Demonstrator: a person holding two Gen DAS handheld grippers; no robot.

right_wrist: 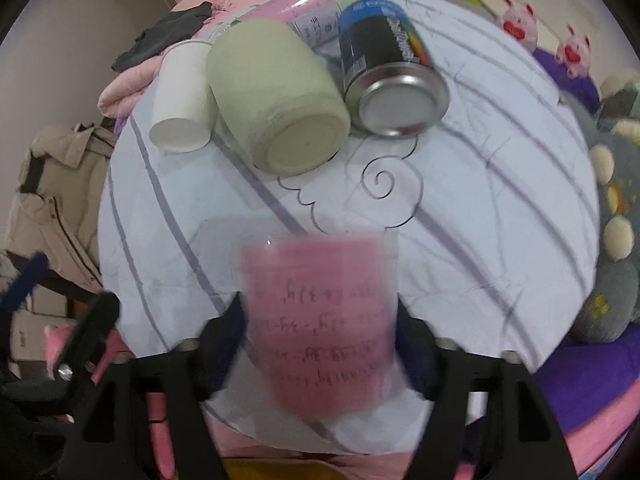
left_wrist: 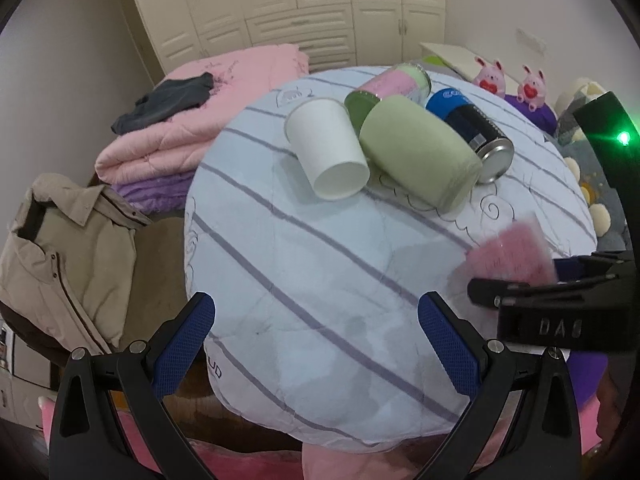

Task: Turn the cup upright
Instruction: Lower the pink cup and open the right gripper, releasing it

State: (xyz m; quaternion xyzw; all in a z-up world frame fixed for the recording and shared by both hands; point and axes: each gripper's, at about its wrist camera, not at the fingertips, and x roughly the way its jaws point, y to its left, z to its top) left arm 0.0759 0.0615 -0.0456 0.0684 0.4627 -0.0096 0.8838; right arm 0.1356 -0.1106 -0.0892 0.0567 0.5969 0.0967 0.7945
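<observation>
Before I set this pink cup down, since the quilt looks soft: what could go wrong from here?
1. The striped quilt is puffy and domed, so the pink cup held in the right gripper may topple when released.
2. The green cup, white paper cup and black can lie loose on their sides just beyond; a bump or dent could roll them.

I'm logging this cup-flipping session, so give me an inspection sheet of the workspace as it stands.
Surface: striped white quilted cushion, soft and domed.
Job's things: pink cup held in the right gripper, blurred; white paper cup and green cup lying on their sides, touching.
Clutter: blue-black can and pink-green can, both lying down.
Grippers: left gripper jaws open, holding nothing; right shut on the pink cup.
Cables: nothing seen.
Surroundings: folded pink blanket, beige jacket, wardrobe, two pig plushies.
</observation>
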